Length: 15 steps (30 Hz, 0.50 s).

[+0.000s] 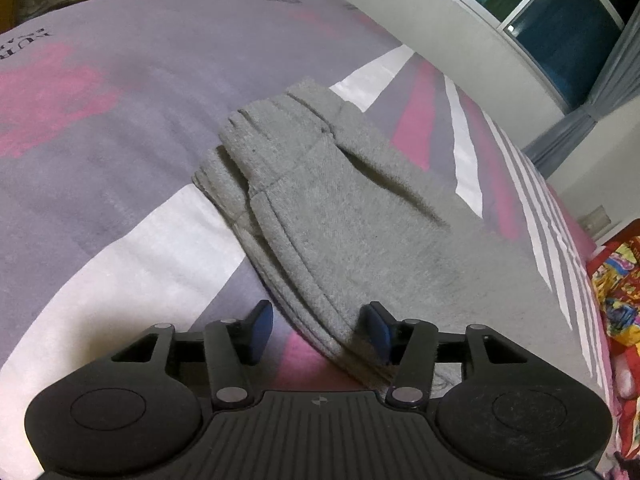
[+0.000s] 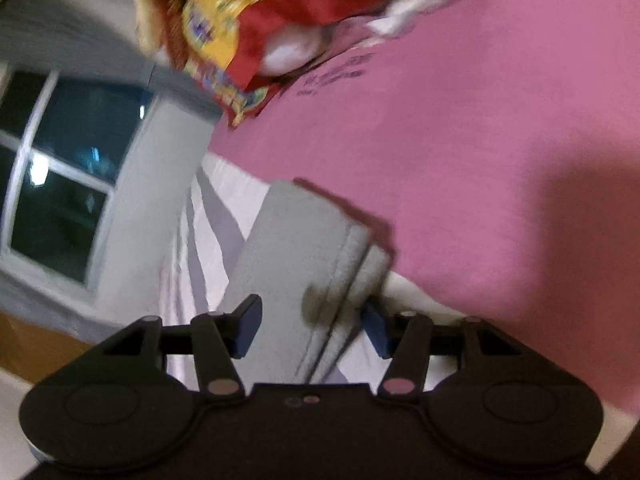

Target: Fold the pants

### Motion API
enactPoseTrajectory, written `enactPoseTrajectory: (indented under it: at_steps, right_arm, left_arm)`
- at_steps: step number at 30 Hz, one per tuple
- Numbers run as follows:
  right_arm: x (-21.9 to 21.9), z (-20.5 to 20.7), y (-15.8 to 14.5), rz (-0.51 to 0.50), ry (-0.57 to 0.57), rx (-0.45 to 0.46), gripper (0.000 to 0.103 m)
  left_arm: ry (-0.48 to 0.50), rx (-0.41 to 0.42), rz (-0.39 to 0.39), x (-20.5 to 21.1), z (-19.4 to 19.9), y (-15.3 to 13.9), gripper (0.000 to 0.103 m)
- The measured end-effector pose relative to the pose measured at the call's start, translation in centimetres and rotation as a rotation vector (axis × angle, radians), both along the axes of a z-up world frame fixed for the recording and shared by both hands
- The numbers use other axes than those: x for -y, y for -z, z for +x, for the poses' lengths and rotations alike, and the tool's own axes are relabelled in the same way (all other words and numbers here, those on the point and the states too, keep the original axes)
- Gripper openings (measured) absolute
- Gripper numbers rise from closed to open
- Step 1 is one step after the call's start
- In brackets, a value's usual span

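Grey knit pants (image 1: 340,208) lie folded into a thick stack on a bed cover (image 1: 120,140) of purple, pink and white stripes. In the left wrist view, my left gripper (image 1: 320,320) hovers at the near end of the stack. Its jaws stand apart; the layered edge of the cloth runs between them close to the right pad (image 1: 378,332), and the left pad touches nothing. In the blurred right wrist view, the pants (image 2: 304,240) show another folded end. My right gripper (image 2: 312,320) is over it with its blue pads apart, not pressing the cloth.
A red and yellow patterned blanket (image 1: 616,280) lies at the bed's right edge and shows again, blurred, as the blanket (image 2: 240,32) at the top of the right wrist view. A white wall (image 1: 460,32) and a dark window (image 1: 560,20) run along the bed's far side.
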State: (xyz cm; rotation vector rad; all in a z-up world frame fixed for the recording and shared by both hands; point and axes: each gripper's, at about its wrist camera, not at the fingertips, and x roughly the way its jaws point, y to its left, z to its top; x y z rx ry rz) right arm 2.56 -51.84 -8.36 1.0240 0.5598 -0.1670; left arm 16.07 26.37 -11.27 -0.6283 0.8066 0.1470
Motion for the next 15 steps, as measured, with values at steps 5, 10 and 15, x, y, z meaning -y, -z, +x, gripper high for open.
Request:
enactPoseTrajectory:
  at_steps: [5, 10, 15]
  right_arm:
    - [-1.4, -1.6, -5.5, -0.156, -0.037, 0.191, 0.008]
    - [0.2, 1.0, 0.7, -0.049, -0.029, -0.092, 0.007]
    - [0.1, 1.0, 0.3, -0.045, -0.034, -0.079, 0.012]
  left_arm:
    - [0.020, 0.009, 0.026, 0.3, -0.1, 0.0, 0.052]
    - [0.030, 0.016, 0.054, 0.6, -0.2, 0.1, 0.052]
    - [0.037, 0.034, 0.071, 0.7, -0.4, 0.3, 0.053]
